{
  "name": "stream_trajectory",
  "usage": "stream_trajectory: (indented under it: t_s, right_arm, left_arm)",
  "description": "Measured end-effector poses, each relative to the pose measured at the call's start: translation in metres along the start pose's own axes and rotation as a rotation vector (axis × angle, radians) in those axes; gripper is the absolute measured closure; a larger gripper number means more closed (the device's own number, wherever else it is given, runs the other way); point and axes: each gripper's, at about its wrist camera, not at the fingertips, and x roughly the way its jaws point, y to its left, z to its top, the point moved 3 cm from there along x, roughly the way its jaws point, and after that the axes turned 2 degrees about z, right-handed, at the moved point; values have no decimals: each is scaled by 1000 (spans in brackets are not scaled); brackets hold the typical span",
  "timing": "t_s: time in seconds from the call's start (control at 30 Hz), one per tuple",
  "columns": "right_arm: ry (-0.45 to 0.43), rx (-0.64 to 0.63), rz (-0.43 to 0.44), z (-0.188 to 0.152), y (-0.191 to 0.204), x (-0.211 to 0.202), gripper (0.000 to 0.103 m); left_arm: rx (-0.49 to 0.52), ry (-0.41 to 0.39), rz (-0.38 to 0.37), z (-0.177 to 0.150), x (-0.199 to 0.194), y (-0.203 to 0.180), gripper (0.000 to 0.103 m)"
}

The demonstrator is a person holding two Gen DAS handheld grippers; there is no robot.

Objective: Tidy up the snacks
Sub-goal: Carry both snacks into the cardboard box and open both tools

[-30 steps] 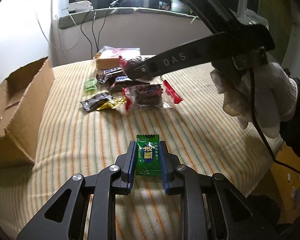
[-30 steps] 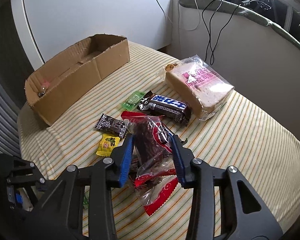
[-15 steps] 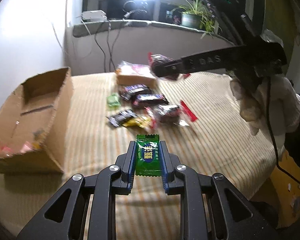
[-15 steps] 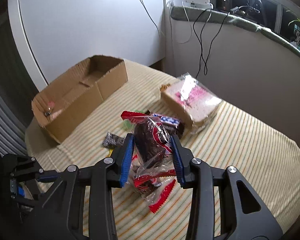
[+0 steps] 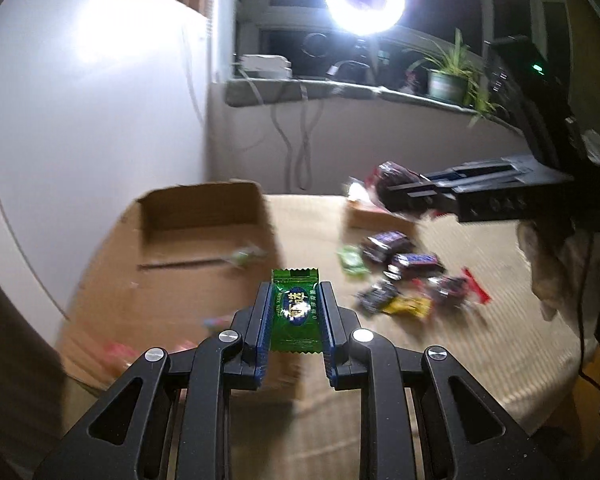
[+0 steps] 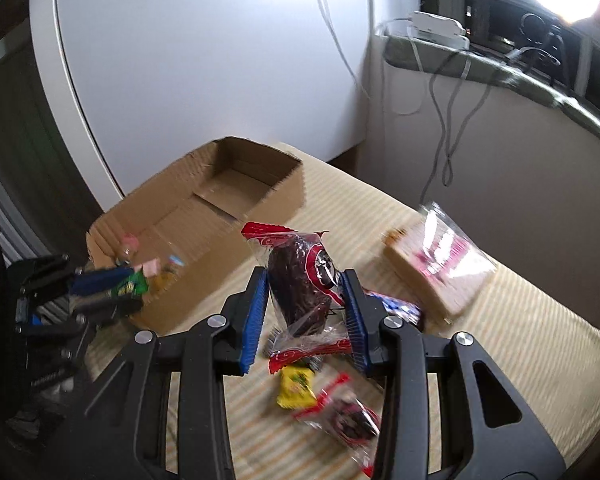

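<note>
Green candy [image 5: 295,307] has risen over the box [image 5: 204,216]; glossy, crimp-edged.

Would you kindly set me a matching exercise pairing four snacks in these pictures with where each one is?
Things:
1. green wrapped candy
2. red-and-clear packet with dark filling
3. yellow wrapped candy
4. clear-bagged bread slices

Places:
A. lying on the striped cloth beneath the right gripper
B. pinched in the left gripper
C. on the cloth's far right side
D. clamped in the right gripper

Pairs: 1-B, 2-D, 3-A, 4-C

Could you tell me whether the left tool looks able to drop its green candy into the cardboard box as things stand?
Probably yes: the left tool holds the green candy near the open-topped cardboard box, nothing between.
</note>
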Motion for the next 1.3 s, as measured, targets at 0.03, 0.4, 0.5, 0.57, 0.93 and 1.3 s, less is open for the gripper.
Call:
stream_trajectory:
  t_s: [0.03,0.4,0.5,0.57,0.93,1.3]
  right_arm:
    - [0,-7,5,4,4,3,65]
    - [12,-61,62,39,44,47,65]
    - [15,-60,79,46,50,58,65]
    - [23,-69,84,51,54,67,65]
    - [65,-72,104,69,59,113,65]
    - [81,-75,104,75,62,131,61]
  left_arm:
    - [-4,-2,9,1,0,5,83]
    - [-37,0,99,11,16,59,83]
    - [-45,2,106,13,20,67,83]
    - [-46,3,111,15,23,70,83]
    - [-54,22,118,19,37,84,83]
    - [-53,29,127,20,41,85,81]
